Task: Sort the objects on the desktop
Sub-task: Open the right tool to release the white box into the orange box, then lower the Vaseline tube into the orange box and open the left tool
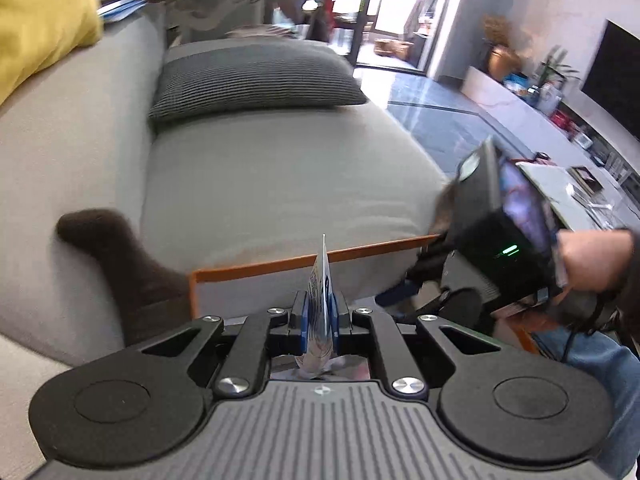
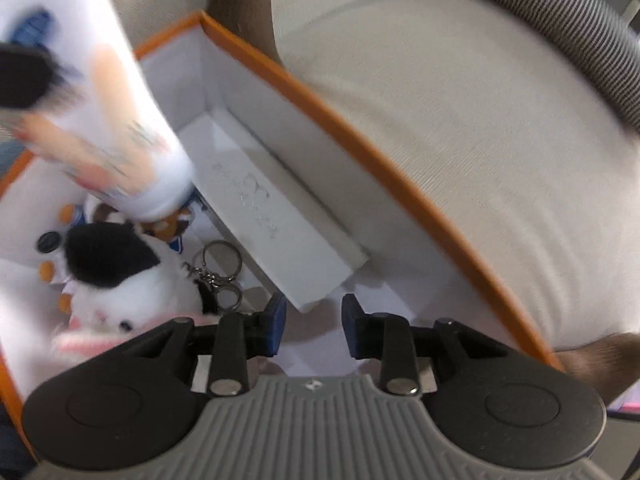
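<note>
My left gripper point(image 1: 320, 312) is shut on a thin white and blue printed packet point(image 1: 321, 304), seen edge-on, held above the orange-rimmed box point(image 1: 304, 260). In the right wrist view the same packet point(image 2: 120, 120) appears blurred over the box's left side. My right gripper point(image 2: 314, 326) is open and empty, just above the box's white floor. Inside the orange-rimmed box point(image 2: 360, 136) lie a long white box point(image 2: 272, 216), a black and white plush toy point(image 2: 120, 280), key rings point(image 2: 218, 272) and a small figure keychain point(image 2: 56, 248).
The box rests on a grey sofa point(image 1: 260, 184) with a dark striped cushion point(image 1: 256, 76) and a yellow cushion point(image 1: 36, 20). A brown fuzzy item point(image 1: 132, 264) lies left of the box. The right gripper's body and hand point(image 1: 520, 248) show at right.
</note>
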A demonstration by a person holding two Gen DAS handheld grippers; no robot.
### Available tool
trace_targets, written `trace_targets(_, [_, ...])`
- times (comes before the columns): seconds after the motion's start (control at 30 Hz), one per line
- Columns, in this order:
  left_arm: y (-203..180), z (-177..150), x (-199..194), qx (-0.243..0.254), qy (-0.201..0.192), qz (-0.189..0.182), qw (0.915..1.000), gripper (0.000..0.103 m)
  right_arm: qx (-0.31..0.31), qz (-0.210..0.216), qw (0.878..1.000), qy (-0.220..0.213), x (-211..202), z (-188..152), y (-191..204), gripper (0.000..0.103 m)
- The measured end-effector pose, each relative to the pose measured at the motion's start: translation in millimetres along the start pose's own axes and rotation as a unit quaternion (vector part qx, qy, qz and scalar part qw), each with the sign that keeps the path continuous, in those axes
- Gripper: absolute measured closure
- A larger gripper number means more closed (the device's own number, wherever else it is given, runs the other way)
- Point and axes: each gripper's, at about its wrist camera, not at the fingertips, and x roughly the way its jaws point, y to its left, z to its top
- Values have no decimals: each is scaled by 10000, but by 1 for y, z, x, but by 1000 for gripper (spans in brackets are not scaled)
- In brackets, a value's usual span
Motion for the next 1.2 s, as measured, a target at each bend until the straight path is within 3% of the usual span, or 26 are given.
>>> trace_targets(0.23, [-46,11,16,464,6,-513,9976,91,-100,-585,9963,-619,-79,-49,-9,67])
trace_targets(0.27, [-53,13,19,525,3,-597,9968,91,-58,-667,9956,-657,-91,-87,-10,67])
trace_targets(0.33, [-66,16,26,629,24,-754,9952,91,19,-777,9941,-763,-104,-108,-17,67])
trace_targets(0.37, [-73,18,30,660,59,-834,9943,91,44,-806,9936,-793,-107,-112,-21,67])
trace_targets(0.4, [-78,19,34,673,93,-900,9936,91,74,-854,9928,-831,-102,-106,1,67])
trace_targets(0.5, [-95,21,48,604,249,-1063,9922,91,320,-1040,9892,-978,-110,-169,23,67])
trace_targets(0.6, [-110,20,63,504,413,-1105,9917,91,510,-1064,9868,-1113,-107,-189,9,67])
trace_targets(0.67, [-119,18,74,575,492,-1136,9906,91,499,-1024,9867,-1158,-99,-197,34,67])
trace_targets(0.7, [-122,17,79,570,558,-1145,9902,91,471,-1024,9866,-1181,-88,-171,14,67])
trace_targets(0.77, [-126,15,88,495,712,-1085,9903,92,430,-1014,9862,-1234,-97,-183,4,67])
trace_targets(0.8, [-127,15,93,434,778,-1040,9906,92,422,-1007,9861,-1249,-90,-169,-5,67])
trace_targets(0.97, [-122,18,103,-270,942,-973,9904,91,443,-960,9854,-1333,-105,-176,-8,68])
trace_targets(1.07, [-112,17,113,-860,1172,-1025,9841,91,503,-948,9844,-1391,-100,-161,-32,68])
trace_targets(1.2, [-106,10,122,-1154,1229,-964,9810,91,483,-992,9838,-1413,-101,-160,-33,67])
